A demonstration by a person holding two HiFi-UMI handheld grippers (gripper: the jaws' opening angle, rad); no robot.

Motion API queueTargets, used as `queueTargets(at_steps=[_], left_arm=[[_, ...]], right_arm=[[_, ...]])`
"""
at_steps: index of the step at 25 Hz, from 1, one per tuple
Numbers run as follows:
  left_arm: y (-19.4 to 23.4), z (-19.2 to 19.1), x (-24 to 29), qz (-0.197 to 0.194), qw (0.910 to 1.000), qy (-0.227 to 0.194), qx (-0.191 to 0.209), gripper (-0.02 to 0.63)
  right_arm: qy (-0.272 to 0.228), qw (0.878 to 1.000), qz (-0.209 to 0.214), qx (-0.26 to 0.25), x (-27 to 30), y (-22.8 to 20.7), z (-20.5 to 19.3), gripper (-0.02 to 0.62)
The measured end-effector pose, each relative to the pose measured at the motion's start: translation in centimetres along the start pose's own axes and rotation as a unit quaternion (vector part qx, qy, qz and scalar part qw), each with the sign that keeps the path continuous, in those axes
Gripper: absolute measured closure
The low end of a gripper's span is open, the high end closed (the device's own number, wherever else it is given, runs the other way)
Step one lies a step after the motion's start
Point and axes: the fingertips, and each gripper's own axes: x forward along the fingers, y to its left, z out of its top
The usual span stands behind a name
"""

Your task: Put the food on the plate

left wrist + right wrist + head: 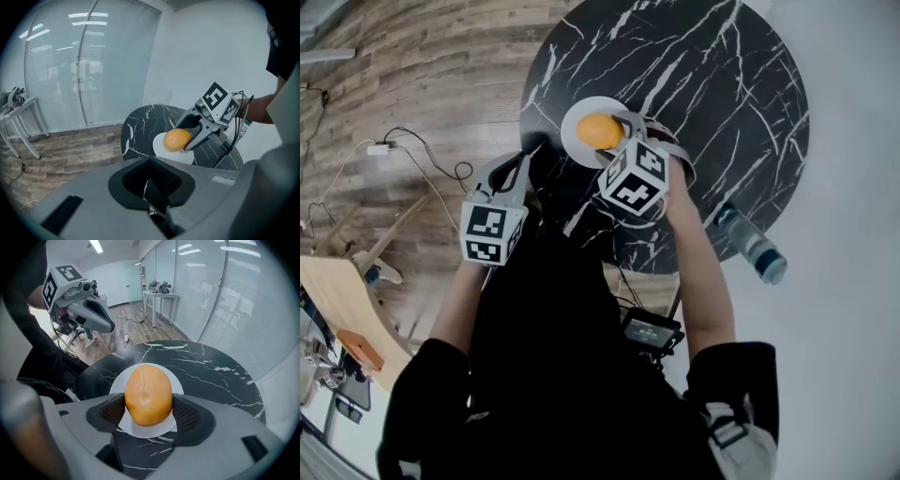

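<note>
An orange, egg-shaped piece of food (148, 397) is clamped between the pads of my right gripper (149, 411), which is shut on it. It hangs over a white plate (180, 380) on the round black marble table (211, 371). The head view shows the food (598, 131) above the plate (572, 127) at the table's near left, held by the right gripper (609, 139). My left gripper (520, 164) is off to the left by the table edge, its jaws together and empty. From the left gripper (151, 164) I see the food (177, 139) just above the plate (159, 145).
A clear water bottle (752, 246) lies at the table's right edge. Cables (412, 150) trail over the wooden floor on the left, near a light wooden piece of furniture (342, 291). Glass partition walls (84, 65) stand beyond the table.
</note>
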Motion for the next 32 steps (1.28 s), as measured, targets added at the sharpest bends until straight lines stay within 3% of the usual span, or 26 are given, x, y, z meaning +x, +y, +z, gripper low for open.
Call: queueTargets(at_steps=[13, 21, 23, 24, 26, 27, 29, 32], left_arm=[[-1.7, 0.0, -0.4, -0.009, 0.9998, -0.001, 0.02, 0.606], [-3.2, 0.8, -0.7, -0.016, 0.9994, -0.012, 0.027, 0.606], [-3.6, 1.1, -0.8, -0.02, 0.9991, -0.017, 0.035, 0.606], [-3.8, 1.3, -0.8, -0.022, 0.9988, -0.02, 0.039, 0.606], [-4.2, 1.9, -1.0, -0.027, 0.998, -0.029, 0.049, 0.606], [-4.4, 2.1, -1.1, -0.03, 0.9976, -0.033, 0.054, 0.606], [-4.8, 2.5, -1.4, -0.035, 0.9968, -0.039, 0.061, 0.606], [-5.5, 3.0, -2.2, -0.045, 0.9954, -0.047, 0.071, 0.606]], right_arm=[[-0.068, 0.996, -0.034, 0.045, -2.2, 0.2, 0.5, 0.273], [-0.17, 0.974, -0.095, 0.116, -6.1, 1.3, 1.2, 0.275], [-0.187, 0.965, -0.11, 0.145, -7.0, 1.8, 0.9, 0.29], [-0.199, 0.959, -0.122, 0.162, -7.6, 1.9, 0.8, 0.339], [-0.238, 0.937, -0.148, 0.211, -8.9, 2.1, 0.9, 0.472], [-0.261, 0.922, -0.156, 0.24, -9.5, 2.3, 1.0, 0.578], [-0.298, 0.895, -0.156, 0.293, -10.1, 2.9, 1.2, 0.598], [-0.316, 0.873, -0.178, 0.325, -10.6, 4.0, 1.3, 0.598]])
